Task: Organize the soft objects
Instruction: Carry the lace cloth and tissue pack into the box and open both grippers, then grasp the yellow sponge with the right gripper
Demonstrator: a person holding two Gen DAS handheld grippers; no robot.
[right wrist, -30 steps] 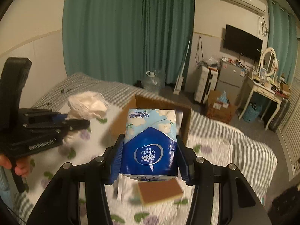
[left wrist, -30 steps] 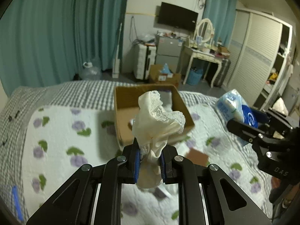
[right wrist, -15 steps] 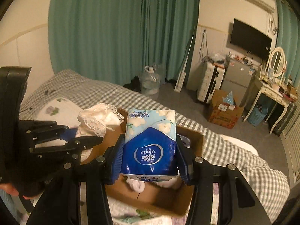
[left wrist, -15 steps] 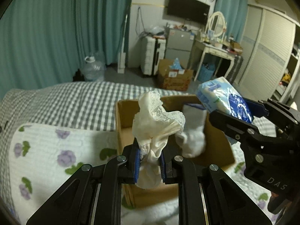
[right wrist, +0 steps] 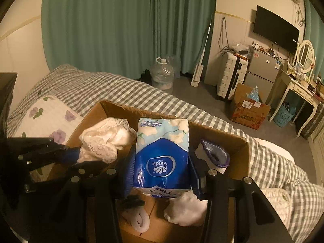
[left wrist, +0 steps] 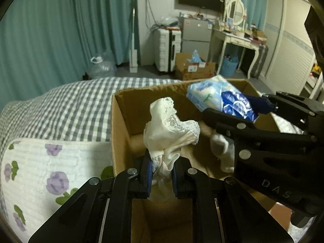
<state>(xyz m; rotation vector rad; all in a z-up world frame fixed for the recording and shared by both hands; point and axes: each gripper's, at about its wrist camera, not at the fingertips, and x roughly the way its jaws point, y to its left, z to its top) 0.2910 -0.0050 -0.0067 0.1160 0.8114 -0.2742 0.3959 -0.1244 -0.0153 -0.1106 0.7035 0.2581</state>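
The left tool (left wrist: 161,174) is clenched on a cream lace-trimmed garment (left wrist: 169,133), its blue pads pinching the lower folds while the rest bunches upward above the fingers. It hangs over the open cardboard box (left wrist: 121,121), toward the box's left wall. The right tool (right wrist: 161,179) grips a blue-and-white Vinda tissue pack (right wrist: 162,158) by its two sides, the pack standing upright between the fingers (logo facing the camera) above the middle of the same box (right wrist: 220,137). In the left wrist view that right tool (left wrist: 239,109) reaches in from the right with the pack (left wrist: 220,101) over the box's far right part; in the right wrist view the left tool (right wrist: 77,156) comes in from the left with the garment (right wrist: 105,139) just beside the pack.

On the box floor lie white socks (right wrist: 186,210), a rolled grey-white piece (right wrist: 138,219) and a purple-edged fabric item (right wrist: 215,154) by the right wall. The box sits on a bed with a grey checked cover (left wrist: 66,109); a white floral blanket (left wrist: 52,168) lies against the box's left side.
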